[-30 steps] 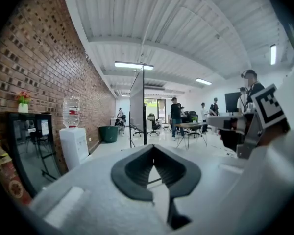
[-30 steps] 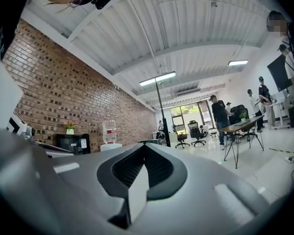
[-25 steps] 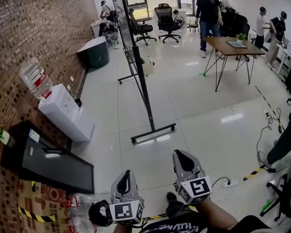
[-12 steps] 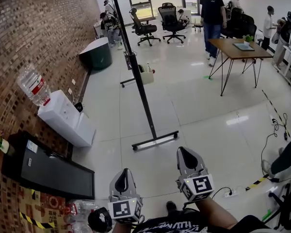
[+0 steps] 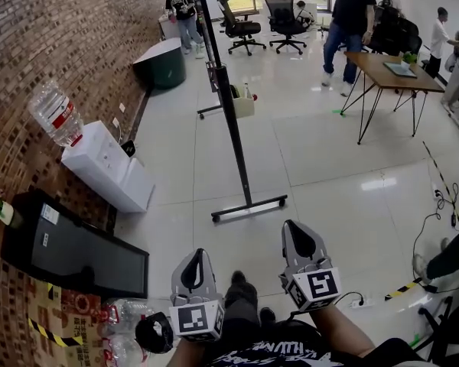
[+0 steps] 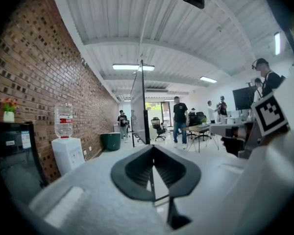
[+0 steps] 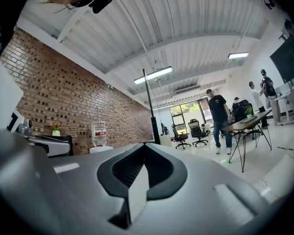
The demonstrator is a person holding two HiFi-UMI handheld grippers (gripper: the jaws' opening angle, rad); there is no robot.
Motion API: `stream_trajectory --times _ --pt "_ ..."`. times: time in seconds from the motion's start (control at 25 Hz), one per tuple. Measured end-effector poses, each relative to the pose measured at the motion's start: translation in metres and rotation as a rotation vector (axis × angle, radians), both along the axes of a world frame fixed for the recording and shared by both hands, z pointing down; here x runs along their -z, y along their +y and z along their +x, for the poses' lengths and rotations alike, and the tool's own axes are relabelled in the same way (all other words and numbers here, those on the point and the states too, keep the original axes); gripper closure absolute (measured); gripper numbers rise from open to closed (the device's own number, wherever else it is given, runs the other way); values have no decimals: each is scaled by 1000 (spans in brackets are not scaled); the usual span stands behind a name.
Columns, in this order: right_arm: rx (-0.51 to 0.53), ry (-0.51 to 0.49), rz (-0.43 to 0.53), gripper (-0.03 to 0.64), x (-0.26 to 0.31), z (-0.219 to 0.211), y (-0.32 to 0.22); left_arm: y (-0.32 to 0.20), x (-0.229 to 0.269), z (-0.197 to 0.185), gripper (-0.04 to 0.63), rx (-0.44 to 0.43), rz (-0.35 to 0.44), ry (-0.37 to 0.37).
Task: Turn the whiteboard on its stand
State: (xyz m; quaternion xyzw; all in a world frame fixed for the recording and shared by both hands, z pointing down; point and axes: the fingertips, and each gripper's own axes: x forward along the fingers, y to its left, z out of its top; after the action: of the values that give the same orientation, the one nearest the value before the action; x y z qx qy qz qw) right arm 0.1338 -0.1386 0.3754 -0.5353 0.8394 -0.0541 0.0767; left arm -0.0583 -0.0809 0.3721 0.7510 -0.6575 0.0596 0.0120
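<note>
whiteboard [image 5: 231, 109] on its stand mid-room, ahead of left gripper [image 5: 200, 253] and right gripper [image 5: 294, 225]; water dispenser [image 5: 107, 173] left of it against brick wall [image 5: 61, 37], cabinet [image 5: 76, 258] nearer along that wall; worktop [image 5: 398, 71] far right; office chairs [image 5: 283, 17] behind

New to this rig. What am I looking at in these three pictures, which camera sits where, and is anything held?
No robot here: a person carries a two-jaw gripper in each hand. The head view comes from a camera on the person's head, looking down at the left gripper and right gripper; the marker cubes are part of them. The other two views ride on each gripper and look along its jaws. Both pairs of jaws are together, nothing between them. Ahead on the tiled floor stands the whiteboard, seen edge-on, on its stand, not yet touched. By the brick wall are a water dispenser and a black cabinet.
</note>
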Motion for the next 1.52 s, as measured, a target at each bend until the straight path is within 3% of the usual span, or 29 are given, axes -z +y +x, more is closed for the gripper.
stream_trajectory --times 0.08,0.24,0.4,0.88,1.52 --pt "-8 12 -3 607 -1 -2 -7 -10 -4 -3 589 -17 -2 -8" --pt "-48 29 -24 607 -3 -4 -24 -38 -12 0 589 -58 -52 105" --pt "-67 48 -24 607 -3 -12 -55 -70 -16 -7 589 -101 -22 57" --pt "-95 60 -9 607 9 -73 -174 -190 5 -51 589 -152 29 50" --pt "-111 81 23 607 15 -95 -238 -267 5 -59 590 -225 18 65"
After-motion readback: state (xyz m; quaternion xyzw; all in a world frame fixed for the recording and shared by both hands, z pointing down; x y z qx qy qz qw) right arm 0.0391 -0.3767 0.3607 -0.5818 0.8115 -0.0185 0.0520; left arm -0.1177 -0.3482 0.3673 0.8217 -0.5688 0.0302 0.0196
